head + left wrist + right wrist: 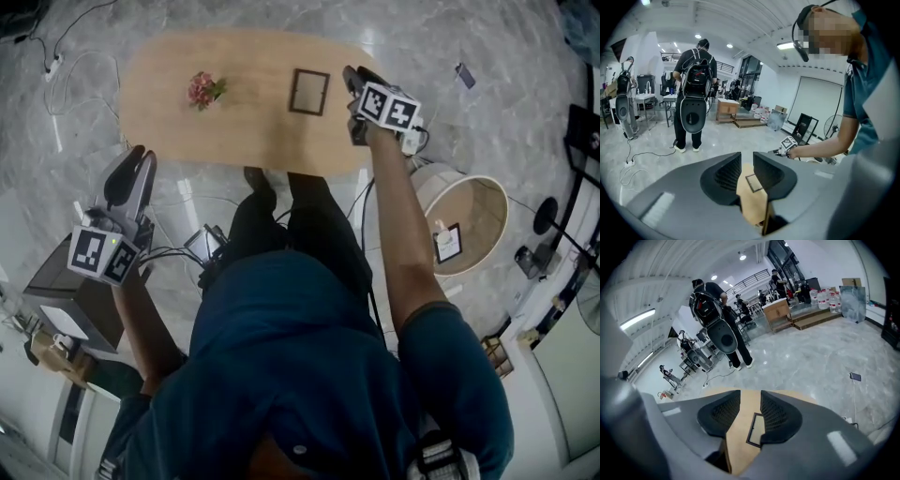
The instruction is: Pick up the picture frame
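Note:
A dark picture frame (309,92) lies flat on the oval wooden table (169,131), right of centre. A small pink flower bunch (202,90) lies to its left. My right gripper (359,80) hovers just right of the frame, jaws a little apart with nothing between them. In the right gripper view the frame (756,430) shows in the gap, below the right gripper (750,397). My left gripper (139,161) hangs over the floor off the table's left front edge, open and empty. Through the left gripper (747,157) the frame (753,183) lies far off.
A round white tub (469,225) with a small framed card in it stands on the floor at the right. Cables (56,66) trail at the far left and a dark box (75,300) sits beside my left arm. A person with a backpack (693,93) stands beyond the table.

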{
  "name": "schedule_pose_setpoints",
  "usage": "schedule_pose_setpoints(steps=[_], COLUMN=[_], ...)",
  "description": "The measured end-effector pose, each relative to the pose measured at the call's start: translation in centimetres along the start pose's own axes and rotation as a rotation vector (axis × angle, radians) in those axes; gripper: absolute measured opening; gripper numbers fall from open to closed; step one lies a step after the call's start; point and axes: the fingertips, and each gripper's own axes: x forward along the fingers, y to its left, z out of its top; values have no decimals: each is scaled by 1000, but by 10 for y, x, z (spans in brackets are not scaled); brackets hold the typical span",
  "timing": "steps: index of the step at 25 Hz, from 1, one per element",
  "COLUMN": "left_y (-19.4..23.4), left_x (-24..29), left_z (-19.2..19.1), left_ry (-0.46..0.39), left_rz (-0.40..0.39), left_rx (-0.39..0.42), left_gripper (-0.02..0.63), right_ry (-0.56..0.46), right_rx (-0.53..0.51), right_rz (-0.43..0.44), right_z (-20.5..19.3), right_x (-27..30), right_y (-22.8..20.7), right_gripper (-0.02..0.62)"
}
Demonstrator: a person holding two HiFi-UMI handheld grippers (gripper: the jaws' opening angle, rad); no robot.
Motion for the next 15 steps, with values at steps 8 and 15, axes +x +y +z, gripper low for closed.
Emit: schedule_pose_setpoints(steps=[8,15], left_y=[3,10], left_x=[14,25], left_z=[-33,-68], left_ry=[48,105], left_rz=[5,14], left_rx=[-63,-108], left_gripper=[74,75], right_ry=[185,319], right_rx=[44,76], right_rz=[-39,-76], right_z=[-71,-125], right_x=[71,119], right_y=[-44,-77], right_gripper=[115,115])
